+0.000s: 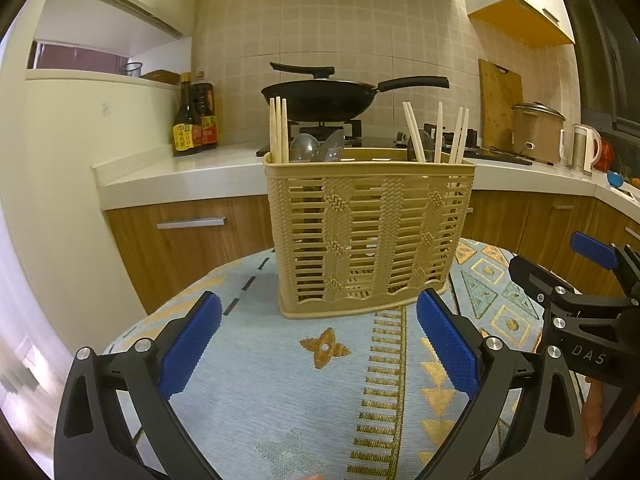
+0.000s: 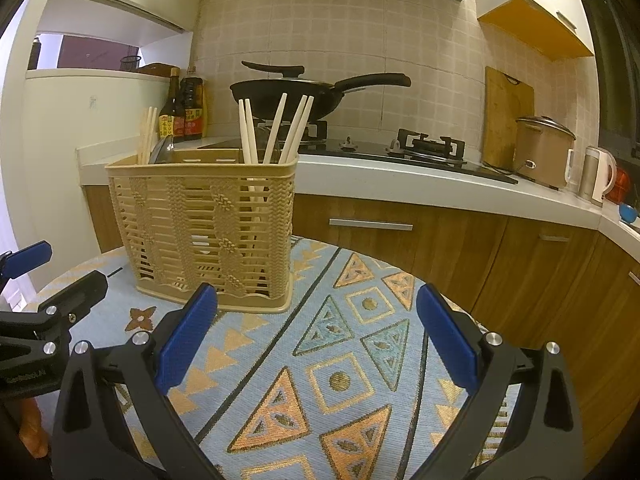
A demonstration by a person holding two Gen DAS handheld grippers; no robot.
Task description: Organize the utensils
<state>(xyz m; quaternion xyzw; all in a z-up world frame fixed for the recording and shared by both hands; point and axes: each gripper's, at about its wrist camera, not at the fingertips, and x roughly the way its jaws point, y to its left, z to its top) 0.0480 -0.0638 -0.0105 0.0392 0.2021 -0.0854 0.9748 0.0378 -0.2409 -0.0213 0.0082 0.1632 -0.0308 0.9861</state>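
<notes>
A beige slatted utensil basket point(image 1: 366, 236) stands upright on the patterned tablecloth point(image 1: 280, 392). Chopsticks point(image 1: 279, 130) stand in its left end, more chopsticks point(image 1: 438, 134) in its right end, and metal spoons point(image 1: 316, 147) between them. My left gripper point(image 1: 318, 344) is open and empty, just in front of the basket. My right gripper point(image 2: 316, 332) is open and empty, to the right of the basket point(image 2: 200, 228), above the tablecloth point(image 2: 340, 380). The right gripper also shows at the right edge of the left wrist view point(image 1: 560, 276). The left gripper shows at the left edge of the right wrist view point(image 2: 52, 280).
Behind the table runs a kitchen counter point(image 1: 180, 176) with wooden drawers. On it stand sauce bottles point(image 1: 194, 120), a black wok point(image 1: 320, 98) on the stove, a cutting board point(image 2: 508, 120), a rice cooker point(image 2: 542, 152) and a kettle point(image 2: 598, 174).
</notes>
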